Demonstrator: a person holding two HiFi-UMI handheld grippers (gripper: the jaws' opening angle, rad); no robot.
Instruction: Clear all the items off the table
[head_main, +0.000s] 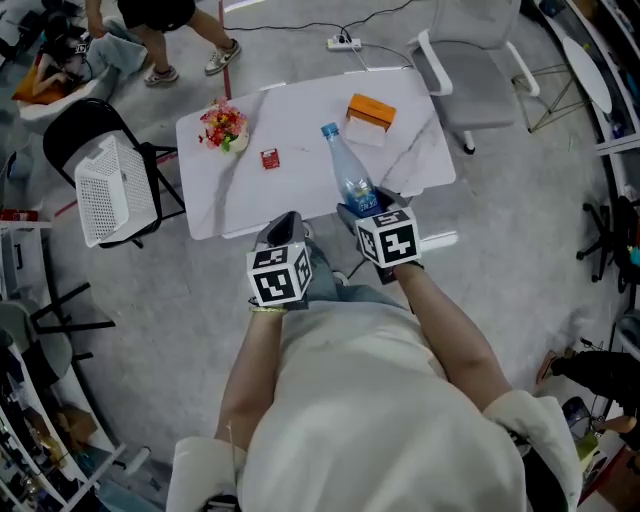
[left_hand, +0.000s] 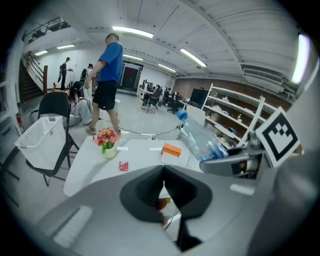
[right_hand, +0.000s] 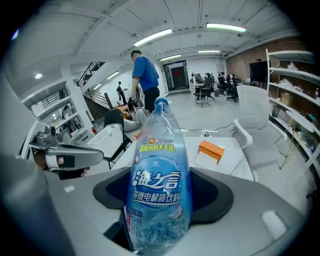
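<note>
A clear water bottle (head_main: 350, 175) with a blue cap and blue label stands upright between the jaws of my right gripper (head_main: 362, 208), which is shut on its lower body; the bottle (right_hand: 159, 190) fills the right gripper view. It hangs over the near edge of the white table (head_main: 300, 195). On the table lie a small pot of flowers (head_main: 223, 127), a little red packet (head_main: 270, 158) and an orange box (head_main: 370, 112) on white paper. My left gripper (head_main: 285, 235) is shut beside the right one at the table's front edge; a small reddish bit shows behind its tips.
A white mesh basket (head_main: 115, 190) sits on a black chair left of the table. A white chair (head_main: 470, 70) stands at the far right corner. A person (head_main: 170, 20) walks beyond the table. A power strip (head_main: 343, 43) and cable lie on the floor behind it.
</note>
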